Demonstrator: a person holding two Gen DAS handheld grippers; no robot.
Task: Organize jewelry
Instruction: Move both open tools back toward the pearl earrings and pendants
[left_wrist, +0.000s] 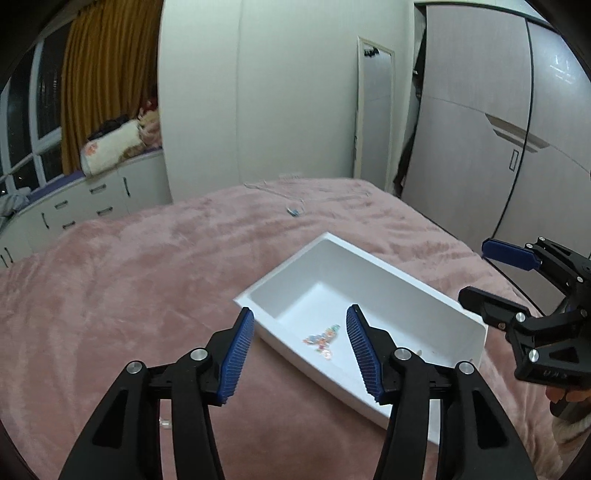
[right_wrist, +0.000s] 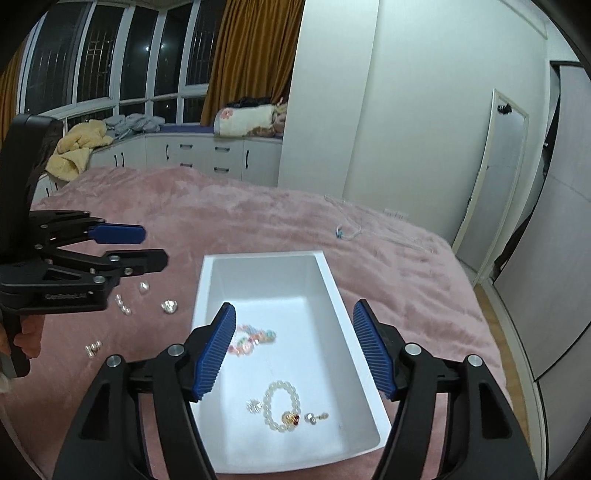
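Hovering over the white tray (right_wrist: 207, 280), left gripper (left_wrist: 300, 325) and right gripper (right_wrist: 294, 321) gape wide, empty.

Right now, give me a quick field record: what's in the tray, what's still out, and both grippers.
tray: white rectangular tray on pink blanket
in tray: pearl bracelet, pastel bead bracelet, small earrings
still on blanket: silver pieces left of tray; thin chain necklace beyond it
left gripper: open, empty
right gripper: open, empty, above tray
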